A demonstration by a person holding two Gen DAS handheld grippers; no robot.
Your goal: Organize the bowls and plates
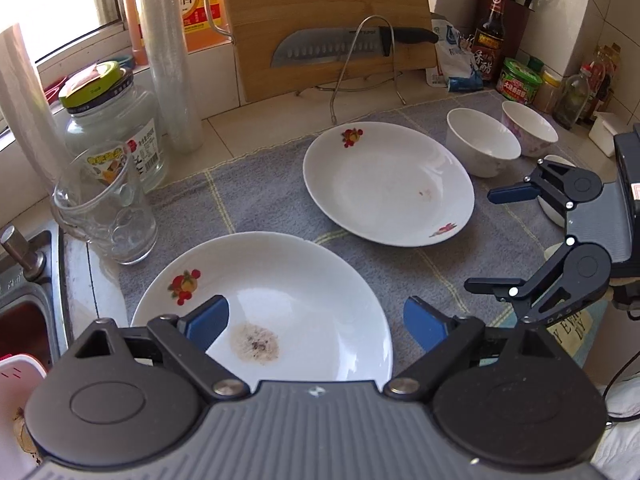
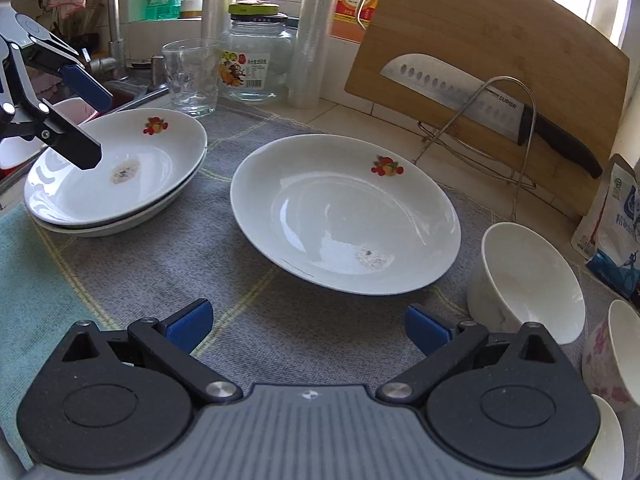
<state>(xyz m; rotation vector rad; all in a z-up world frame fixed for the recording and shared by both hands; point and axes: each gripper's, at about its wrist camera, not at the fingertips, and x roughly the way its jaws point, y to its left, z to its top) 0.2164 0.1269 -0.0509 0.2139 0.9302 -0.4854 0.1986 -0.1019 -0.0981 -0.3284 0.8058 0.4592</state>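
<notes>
White porcelain plates with red fruit decals rest on a grey cloth. From the right wrist, the stacked plates lie at ten o'clock, the single plate at twelve, a plain white bowl at three. Left gripper and right gripper are both spread wide, holding nothing.

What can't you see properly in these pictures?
- Plate under the stacked plate: right wrist view shows only its rim; the top plate covers the rest.
- Pink-flowered bowl: cut off by the right wrist view's right edge.
- Small bowl: in the left wrist view the right gripper hides most of it.
- Knife block: too far in the left wrist view to count its knives.
</notes>
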